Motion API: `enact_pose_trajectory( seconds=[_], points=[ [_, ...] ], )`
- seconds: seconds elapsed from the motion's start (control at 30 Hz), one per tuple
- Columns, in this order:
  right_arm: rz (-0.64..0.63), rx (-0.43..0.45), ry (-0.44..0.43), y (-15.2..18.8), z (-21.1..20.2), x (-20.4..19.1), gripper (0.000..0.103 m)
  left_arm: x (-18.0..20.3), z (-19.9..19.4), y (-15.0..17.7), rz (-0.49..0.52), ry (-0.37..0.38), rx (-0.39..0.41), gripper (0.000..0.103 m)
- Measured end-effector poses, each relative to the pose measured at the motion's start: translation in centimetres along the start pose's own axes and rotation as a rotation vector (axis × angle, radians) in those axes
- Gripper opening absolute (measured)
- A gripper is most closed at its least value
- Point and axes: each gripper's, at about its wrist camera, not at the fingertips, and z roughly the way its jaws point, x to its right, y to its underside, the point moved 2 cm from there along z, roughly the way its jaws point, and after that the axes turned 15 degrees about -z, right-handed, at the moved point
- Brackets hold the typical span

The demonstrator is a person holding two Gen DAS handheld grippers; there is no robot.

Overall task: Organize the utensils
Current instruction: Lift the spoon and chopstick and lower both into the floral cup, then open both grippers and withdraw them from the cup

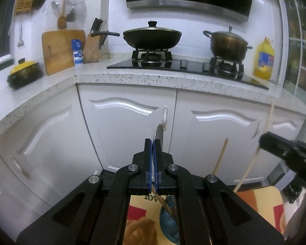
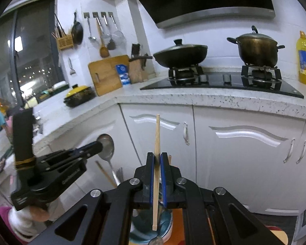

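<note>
Grippers, two: left (image 1: 154,143) clamps one spoon (image 1: 159,131), right (image 2: 157,156) one chopstick (image 2: 157,134).

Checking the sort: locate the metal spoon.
The metal spoon is clamped in the left gripper, left side of the right wrist view, before the white cabinets.

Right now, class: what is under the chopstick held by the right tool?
Directly below the chopstick sits a blue bowl on an orange surface. The right tool hides much of the bowl's inside.
</note>
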Motion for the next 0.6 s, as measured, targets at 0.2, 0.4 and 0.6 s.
enact_pose_trajectory(
  seconds=[0.2,0.4,0.6],
  points=[
    [-0.013,-0.070,-0.002,2.5,3.1,0.0,0.006,0.5,1.3,1.8,0.031,0.001,-0.036,0.000],
    [-0.003,-0.152,-0.046,4.9,4.5,-0.1,0.006,0.6,2.3,3.3,0.028,0.009,-0.092,0.000],
    [0.021,-0.236,-0.094,6.6,5.9,-0.1,0.006,0.6,2.6,4.1,0.019,0.010,-0.138,0.001]
  ],
)
